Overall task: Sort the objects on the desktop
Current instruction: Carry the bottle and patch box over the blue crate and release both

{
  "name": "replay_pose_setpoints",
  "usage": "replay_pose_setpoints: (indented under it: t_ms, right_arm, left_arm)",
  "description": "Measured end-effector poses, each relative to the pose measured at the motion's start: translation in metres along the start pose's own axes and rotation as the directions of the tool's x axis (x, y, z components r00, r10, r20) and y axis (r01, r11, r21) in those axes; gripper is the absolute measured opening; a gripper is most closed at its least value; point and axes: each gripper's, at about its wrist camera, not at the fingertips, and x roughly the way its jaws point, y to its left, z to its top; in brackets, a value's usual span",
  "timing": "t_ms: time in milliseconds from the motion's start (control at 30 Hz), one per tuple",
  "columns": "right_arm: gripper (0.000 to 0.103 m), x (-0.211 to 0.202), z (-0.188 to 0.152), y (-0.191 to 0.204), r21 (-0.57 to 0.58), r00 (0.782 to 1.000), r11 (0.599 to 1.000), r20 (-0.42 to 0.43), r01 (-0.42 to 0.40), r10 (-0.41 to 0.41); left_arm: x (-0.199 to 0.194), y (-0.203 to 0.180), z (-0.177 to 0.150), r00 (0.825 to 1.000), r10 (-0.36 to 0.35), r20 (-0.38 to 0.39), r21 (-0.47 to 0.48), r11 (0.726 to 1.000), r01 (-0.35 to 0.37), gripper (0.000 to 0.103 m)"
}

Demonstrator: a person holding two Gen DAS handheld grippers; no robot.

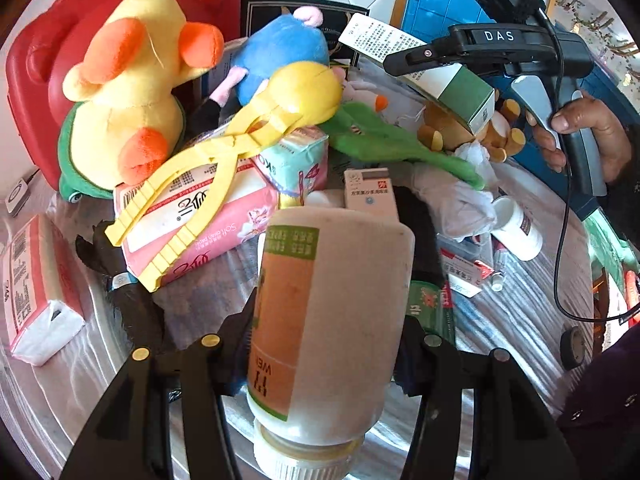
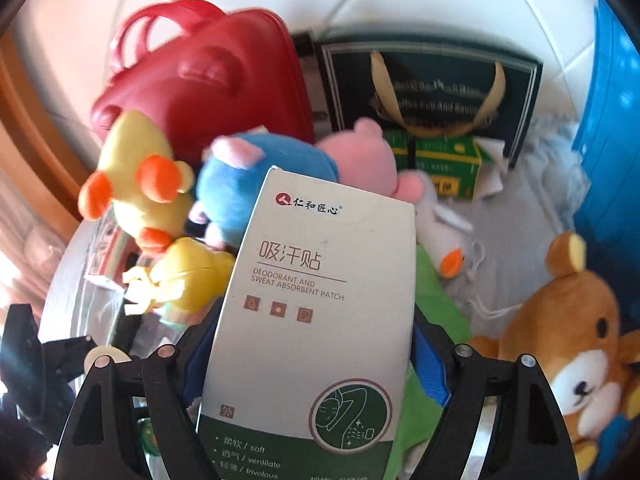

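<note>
My left gripper [image 1: 326, 344] is shut on a white bottle [image 1: 348, 300] with an orange and green label, cap toward the camera, held above the cluttered table. My right gripper [image 2: 308, 344] is shut on a white and green sweat-patch box [image 2: 320, 312], held over the plush toys; it also shows in the left wrist view [image 1: 436, 76], gripped at upper right. Plush toys lie in a heap: a yellow duck [image 1: 128, 92], a blue and pink pig [image 1: 284, 52], a brown bear [image 2: 568, 344], a white goose [image 2: 444, 236].
A red case [image 1: 36, 80] and a dark gift bag [image 2: 432, 96] stand at the back, a blue crate [image 1: 440, 4] at the right. Yellow tongs [image 1: 208, 184] lie on pink tissue packs [image 1: 224, 216]. A tissue pack [image 1: 36, 288], a small white bottle [image 1: 516, 228] and medicine boxes lie around.
</note>
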Motion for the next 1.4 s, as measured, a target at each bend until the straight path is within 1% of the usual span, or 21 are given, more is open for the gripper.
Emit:
replay_pose_setpoints:
  t_ms: [133,233,333,433,467,500,567,667,700,767,867,933,1000,1100,1167,1233,1267,1300,1333,1367,1400]
  right_arm:
    - [0.082,-0.039,0.001,0.017,-0.020,0.998,1.000,0.061,-0.004,0.005]
    - [0.082,-0.078,-0.007,0.031,-0.031,0.992,0.999,0.125,0.018,-0.014]
    - [0.082,-0.131,-0.021,0.037,-0.025,0.980,0.999,0.197,0.046,-0.041]
    - [0.082,-0.184,-0.037,0.039,-0.008,0.957,0.994,0.268,0.112,-0.106]
    - [0.082,-0.203,-0.044,0.038,0.004,0.946,0.990,0.292,0.143,-0.138]
    - [0.082,-0.221,-0.051,0.037,0.021,0.933,0.985,0.317,0.170,-0.168]
    - [0.082,-0.262,-0.065,0.030,0.069,0.901,0.972,0.367,0.223,-0.232]
    - [0.082,-0.315,-0.090,0.015,0.138,0.834,0.931,0.416,0.337,-0.363]
    - [0.082,-0.331,-0.097,0.008,0.161,0.815,0.918,0.424,0.362,-0.395]
    - [0.082,-0.362,-0.109,-0.010,0.211,0.777,0.893,0.440,0.398,-0.451]
    - [0.082,-0.406,-0.124,-0.036,0.269,0.719,0.858,0.468,0.438,-0.514]
    - [0.082,-0.431,-0.129,-0.054,0.289,0.689,0.838,0.478,0.462,-0.545]
    - [0.082,-0.450,-0.131,-0.078,0.305,0.666,0.818,0.477,0.488,-0.574]
    - [0.082,-0.468,-0.128,-0.115,0.331,0.660,0.815,0.478,0.476,-0.580]
    - [0.082,-0.475,-0.123,-0.142,0.351,0.665,0.819,0.478,0.454,-0.574]
    - [0.083,-0.477,-0.120,-0.172,0.371,0.678,0.824,0.471,0.429,-0.565]
    - [0.083,-0.477,-0.117,-0.184,0.378,0.687,0.826,0.465,0.417,-0.559]
    - [0.084,-0.478,-0.115,-0.197,0.390,0.692,0.827,0.461,0.405,-0.556]
    - [0.090,-0.480,-0.114,-0.210,0.410,0.693,0.826,0.461,0.388,-0.555]
    - [0.094,-0.481,-0.113,-0.220,0.427,0.692,0.825,0.466,0.369,-0.551]
    - [0.095,-0.485,-0.114,-0.228,0.443,0.690,0.827,0.477,0.347,-0.544]
  left_arm:
    - [-0.030,-0.015,0.008,0.998,0.017,0.060,0.001,1.000,-0.017,0.053]
    - [-0.060,-0.033,0.013,0.993,0.017,0.113,0.031,0.999,-0.020,0.053]
    - [-0.086,-0.060,0.032,0.984,-0.001,0.177,0.093,0.996,-0.016,0.053]
    - [-0.099,-0.097,0.061,0.967,-0.057,0.249,0.156,0.988,0.018,0.053]
    - [-0.107,-0.105,0.071,0.959,-0.082,0.271,0.176,0.984,0.035,0.053]
    - [-0.108,-0.121,0.082,0.951,-0.109,0.288,0.200,0.978,0.051,0.053]
    - [-0.118,-0.148,0.103,0.933,-0.162,0.321,0.261,0.962,0.077,0.053]
    - [-0.123,-0.203,0.136,0.909,-0.235,0.344,0.341,0.933,0.112,0.053]
    - [-0.123,-0.222,0.147,0.902,-0.258,0.346,0.364,0.923,0.125,0.053]
    - [-0.123,-0.262,0.169,0.884,-0.300,0.358,0.405,0.903,0.142,0.053]
    - [-0.125,-0.317,0.201,0.851,-0.365,0.377,0.453,0.875,0.174,0.053]
    - [-0.124,-0.352,0.223,0.832,-0.395,0.390,0.474,0.861,0.187,0.053]
    - [-0.119,-0.385,0.244,0.819,-0.417,0.394,0.484,0.852,0.200,0.053]
    - [-0.106,-0.422,0.271,0.817,-0.412,0.403,0.486,0.853,0.191,0.054]
    - [-0.103,-0.442,0.284,0.821,-0.394,0.414,0.473,0.863,0.175,0.054]
    - [-0.094,-0.459,0.304,0.835,-0.369,0.408,0.467,0.870,0.157,0.054]
    - [-0.091,-0.468,0.314,0.844,-0.346,0.410,0.457,0.879,0.137,0.057]
    - [-0.088,-0.474,0.324,0.854,-0.314,0.415,0.443,0.890,0.112,0.069]
    - [-0.085,-0.479,0.334,0.862,-0.273,0.427,0.422,0.903,0.077,0.084]
    - [-0.086,-0.482,0.339,0.862,-0.236,0.448,0.401,0.915,0.042,0.087]
    - [-0.088,-0.485,0.343,0.856,-0.214,0.470,0.384,0.923,0.019,0.088]
